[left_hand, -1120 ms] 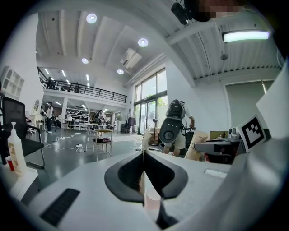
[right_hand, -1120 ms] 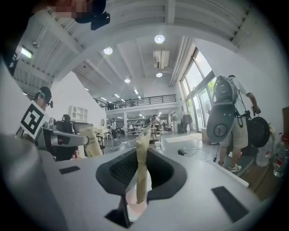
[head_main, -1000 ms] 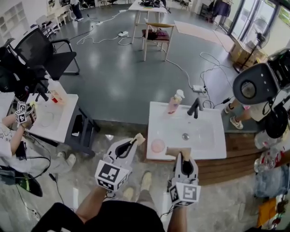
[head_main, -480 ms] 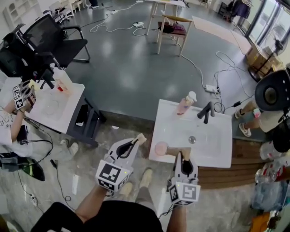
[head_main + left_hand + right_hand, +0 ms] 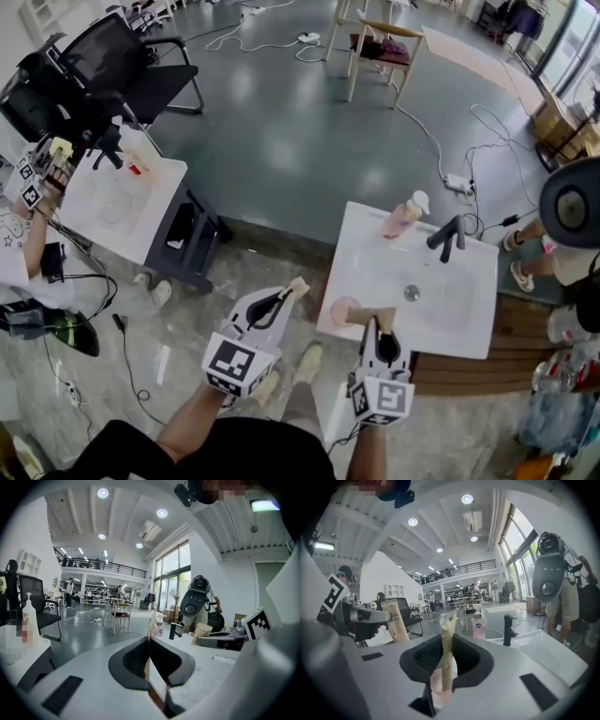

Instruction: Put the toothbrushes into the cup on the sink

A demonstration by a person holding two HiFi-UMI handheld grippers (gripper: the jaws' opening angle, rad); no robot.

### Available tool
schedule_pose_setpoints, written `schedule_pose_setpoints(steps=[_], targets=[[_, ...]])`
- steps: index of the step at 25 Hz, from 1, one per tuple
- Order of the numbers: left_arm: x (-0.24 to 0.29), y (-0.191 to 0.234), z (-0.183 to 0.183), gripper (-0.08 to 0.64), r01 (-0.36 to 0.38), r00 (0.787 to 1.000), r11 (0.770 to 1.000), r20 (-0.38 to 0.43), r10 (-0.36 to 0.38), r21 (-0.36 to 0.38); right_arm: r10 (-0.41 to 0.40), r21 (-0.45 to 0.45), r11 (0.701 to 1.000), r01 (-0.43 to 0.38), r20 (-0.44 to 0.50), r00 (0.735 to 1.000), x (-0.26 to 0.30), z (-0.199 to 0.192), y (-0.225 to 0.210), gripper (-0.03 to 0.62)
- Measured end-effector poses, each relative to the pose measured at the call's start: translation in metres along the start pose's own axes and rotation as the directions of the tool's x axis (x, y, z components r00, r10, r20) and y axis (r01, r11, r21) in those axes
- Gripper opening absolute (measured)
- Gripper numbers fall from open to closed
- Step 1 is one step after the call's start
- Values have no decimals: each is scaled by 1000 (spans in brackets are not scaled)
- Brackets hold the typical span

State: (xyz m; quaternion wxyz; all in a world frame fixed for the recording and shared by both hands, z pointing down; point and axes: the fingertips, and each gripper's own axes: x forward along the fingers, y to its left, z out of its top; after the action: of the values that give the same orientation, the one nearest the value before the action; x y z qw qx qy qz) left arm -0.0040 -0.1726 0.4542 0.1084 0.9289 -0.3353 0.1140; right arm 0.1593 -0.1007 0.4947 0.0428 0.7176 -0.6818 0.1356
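Both hand-held grippers have sunk toward the sink (image 5: 450, 323). My right hand-held gripper (image 5: 379, 325) is nearer, clamped on a toothbrush (image 5: 373, 316) whose end hangs over the cup (image 5: 339, 309) on the sink's near corner. The left hand-held gripper (image 5: 284, 298), pinched tight on the other toothbrush (image 5: 297, 285), sits just left of the cup.

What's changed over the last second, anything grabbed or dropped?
Both grippers edged toward the sink; the right gripper now sits further over its front rim, by the pink cup. Nothing grabbed or dropped: it and the left gripper still clamp their wrapped toothbrushes. Cup and sink stayed put.
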Motion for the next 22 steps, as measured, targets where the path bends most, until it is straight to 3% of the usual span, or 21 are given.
schedule_pose_setpoints(steps=[8, 14, 22], targets=[[10, 5, -26, 5, -21, 999, 999, -49, 19, -32, 8, 12, 1000, -7, -48, 999, 16, -33, -7, 57], [16, 5, -33, 5, -27, 998, 1000, -54, 27, -13, 18, 22, 1000, -16, -78, 997, 22, -46, -10, 57], [16, 9, -48, 5, -46, 994, 998, -99, 41, -48, 23, 16, 1000, -22, -103, 994, 32, -57, -11, 57]])
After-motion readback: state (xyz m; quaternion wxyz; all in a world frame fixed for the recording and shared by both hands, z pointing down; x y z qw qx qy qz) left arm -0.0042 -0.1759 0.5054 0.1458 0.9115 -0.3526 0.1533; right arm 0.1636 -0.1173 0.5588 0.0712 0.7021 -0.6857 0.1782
